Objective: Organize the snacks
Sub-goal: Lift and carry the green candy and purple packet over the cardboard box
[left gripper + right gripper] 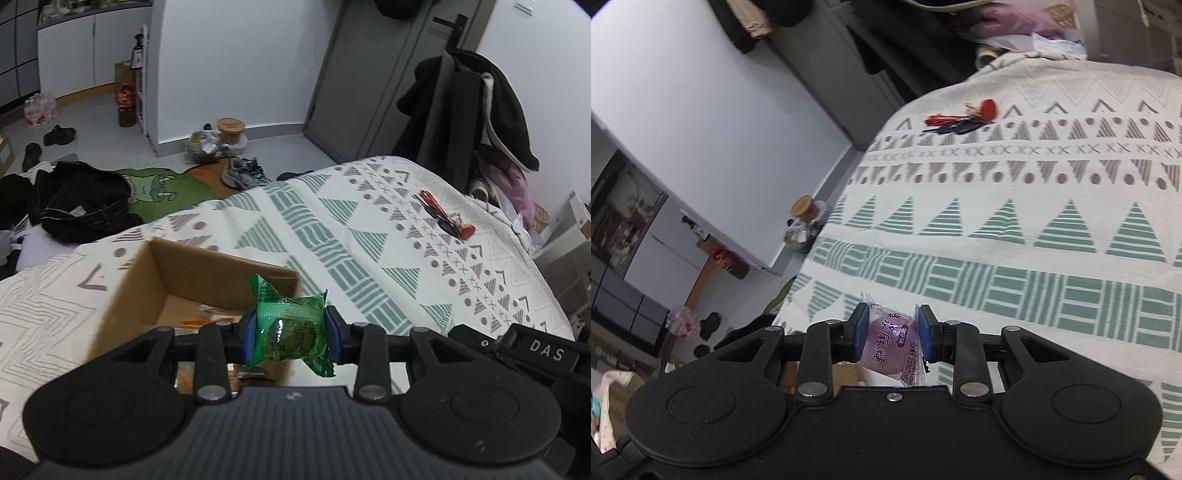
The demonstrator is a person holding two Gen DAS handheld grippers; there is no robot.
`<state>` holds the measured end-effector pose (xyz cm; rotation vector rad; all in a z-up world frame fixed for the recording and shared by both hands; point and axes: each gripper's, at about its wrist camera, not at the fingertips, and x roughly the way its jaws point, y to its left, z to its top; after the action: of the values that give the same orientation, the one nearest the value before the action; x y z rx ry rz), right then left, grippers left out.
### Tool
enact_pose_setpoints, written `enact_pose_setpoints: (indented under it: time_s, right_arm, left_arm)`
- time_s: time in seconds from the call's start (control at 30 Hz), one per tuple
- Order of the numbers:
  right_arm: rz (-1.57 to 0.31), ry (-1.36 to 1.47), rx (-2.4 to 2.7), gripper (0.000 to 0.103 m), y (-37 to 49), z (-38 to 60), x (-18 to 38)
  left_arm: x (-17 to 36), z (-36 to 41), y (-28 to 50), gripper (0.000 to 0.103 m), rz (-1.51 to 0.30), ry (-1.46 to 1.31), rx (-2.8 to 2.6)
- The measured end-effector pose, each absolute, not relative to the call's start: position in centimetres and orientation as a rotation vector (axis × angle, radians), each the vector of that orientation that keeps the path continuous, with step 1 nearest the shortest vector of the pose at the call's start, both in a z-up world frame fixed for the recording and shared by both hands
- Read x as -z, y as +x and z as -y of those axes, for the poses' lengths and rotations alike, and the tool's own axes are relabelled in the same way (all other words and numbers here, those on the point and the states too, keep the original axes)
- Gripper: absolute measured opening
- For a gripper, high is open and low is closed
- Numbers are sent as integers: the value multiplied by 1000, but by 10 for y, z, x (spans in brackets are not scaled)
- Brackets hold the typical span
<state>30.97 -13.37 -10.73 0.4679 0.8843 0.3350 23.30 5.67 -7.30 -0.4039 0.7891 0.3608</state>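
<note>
A green-wrapped snack (291,328) is being clamped in the left gripper (291,334) above the open cardboard box (147,280), where a few packets are already lying. A purple-wrapped snack (890,341) is being pinched by the right gripper (892,338) over the patterned bedspread (1034,229). Both are judged not yet deposited.

Cardboard box (155,291) sits on the bedspread (369,236), snack packets (207,319) inside it. Keys (443,216) lie well off to the right, further back near the edge.
</note>
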Motion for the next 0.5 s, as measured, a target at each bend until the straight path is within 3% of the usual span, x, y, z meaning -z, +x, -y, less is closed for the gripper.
enact_pose_setpoints:
  time_s: [0.5]
  right_arm:
    - [-881, 403, -456, 28, 287, 91, 100]
  left_arm:
    - [79, -119, 201, 36, -795, -484, -454]
